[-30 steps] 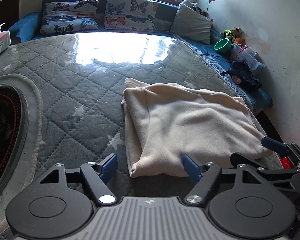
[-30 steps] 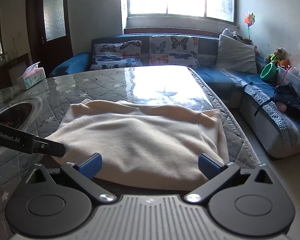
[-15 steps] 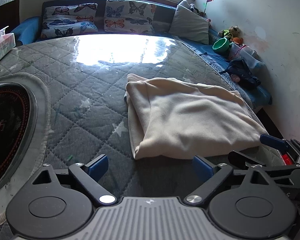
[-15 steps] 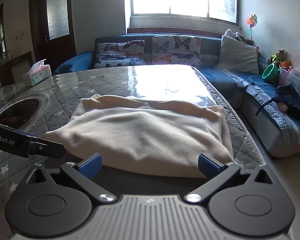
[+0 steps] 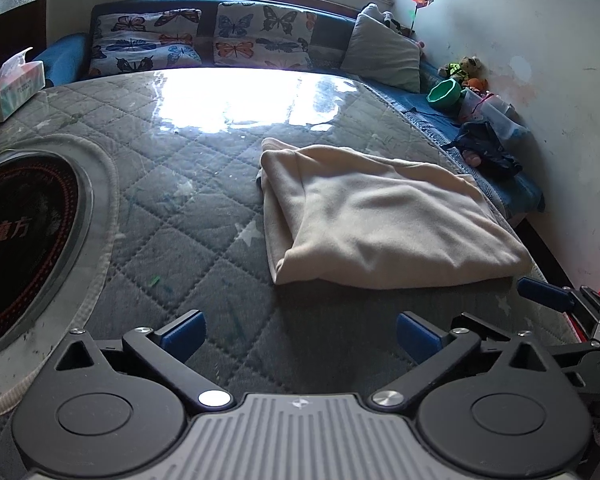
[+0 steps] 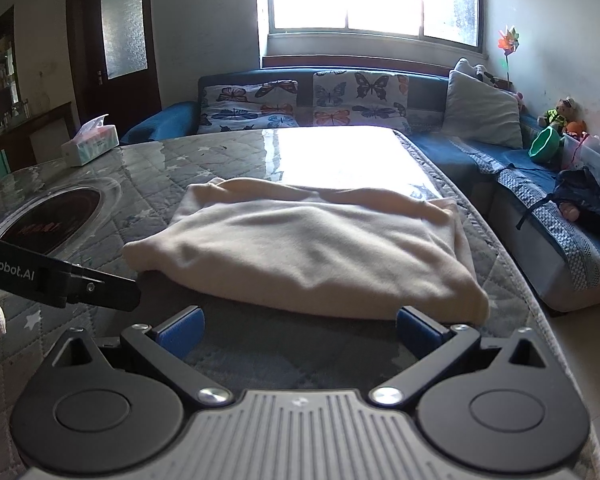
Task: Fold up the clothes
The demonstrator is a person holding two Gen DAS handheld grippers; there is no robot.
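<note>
The blue-padded fingers [image 5: 182, 334] of the left gripper [image 5: 298, 334] stand wide apart with nothing between them, and the right gripper [image 6: 300, 330] is spread just as wide and just as empty; both hover just short of the near edge of the cloth, touching neither it nor the surface.

The grey quilted table cover with pale stars, under a glossy clear sheet [image 5: 188, 216], carries everything. A round dark glass inset with red characters [image 5: 24, 236] sits toward its left edge, and a tissue box [image 6: 91, 145] stands near its far left corner.

The cream fleece garment, folded into a thick rectangle [image 5: 380, 220], lies toward the right edge of the surface, its long side running along that edge and its near fold just ahead of both grippers. In the right wrist view the same garment [image 6: 312, 248] fills the middle, with a looser layer showing along its far side.

It looks soft, limp and light: it would sag from any pinch, and stacked layers could slide apart or open. The fleece seems to offer friction against the pads, while the glossy sheet beneath is probably slick, so the bundle may skate if pushed. For another fold, the two near corners appear the best holds, each jaw biting through every layer at the folded edge, lifted together and evenly.
</note>
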